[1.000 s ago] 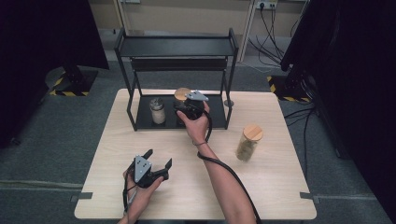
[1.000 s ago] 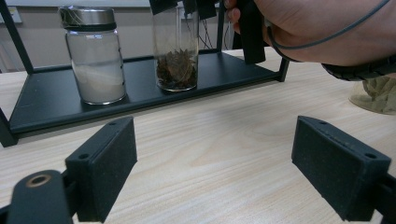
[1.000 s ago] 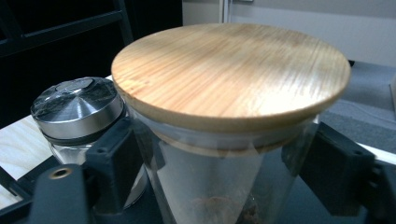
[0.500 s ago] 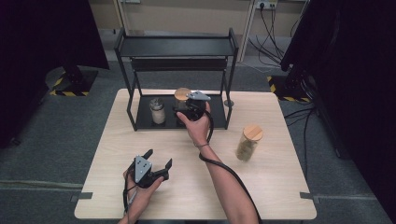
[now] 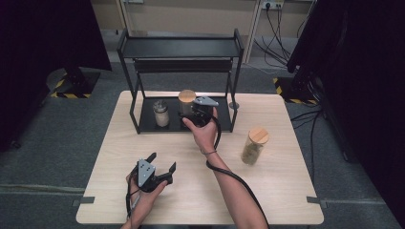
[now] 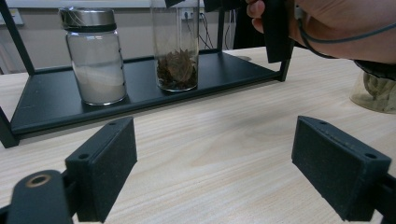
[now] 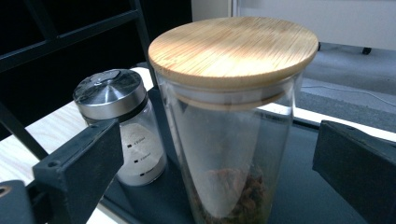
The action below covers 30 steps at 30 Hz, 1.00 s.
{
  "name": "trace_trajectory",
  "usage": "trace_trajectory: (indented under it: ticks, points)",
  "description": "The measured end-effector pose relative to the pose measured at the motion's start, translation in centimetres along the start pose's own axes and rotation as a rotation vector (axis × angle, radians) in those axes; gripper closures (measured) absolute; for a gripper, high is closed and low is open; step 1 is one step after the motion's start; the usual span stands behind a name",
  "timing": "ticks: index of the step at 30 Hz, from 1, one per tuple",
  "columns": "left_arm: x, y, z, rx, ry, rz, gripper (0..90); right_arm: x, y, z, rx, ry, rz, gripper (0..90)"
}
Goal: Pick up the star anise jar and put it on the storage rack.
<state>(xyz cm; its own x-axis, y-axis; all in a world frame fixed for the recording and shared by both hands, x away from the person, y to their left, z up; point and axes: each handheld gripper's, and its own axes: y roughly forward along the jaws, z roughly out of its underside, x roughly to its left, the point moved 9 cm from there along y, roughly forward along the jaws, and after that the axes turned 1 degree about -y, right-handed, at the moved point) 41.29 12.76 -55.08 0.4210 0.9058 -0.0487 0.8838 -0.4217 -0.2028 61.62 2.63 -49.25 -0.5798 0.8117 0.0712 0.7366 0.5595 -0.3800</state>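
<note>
Right gripper jaws, just opened, flank glass jar without touching.

Right gripper at twelve o'clock, arm outstretched, jaws just opened wide; left gripper low at seven o'clock, jaws apart.

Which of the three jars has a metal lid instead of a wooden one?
The short jar on the rack's bottom shelf, left of the tall wooden-lidded jar.
</note>
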Motion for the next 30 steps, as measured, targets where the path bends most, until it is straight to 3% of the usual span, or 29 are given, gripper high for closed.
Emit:
trace_trajectory:
  ticks: [30]
  points:
    - [0.0,0.0,0.0,-0.002,0.003,-0.002,13.6,1.1,-3.2,1.8,0.042,0.006,-0.056,2.1]
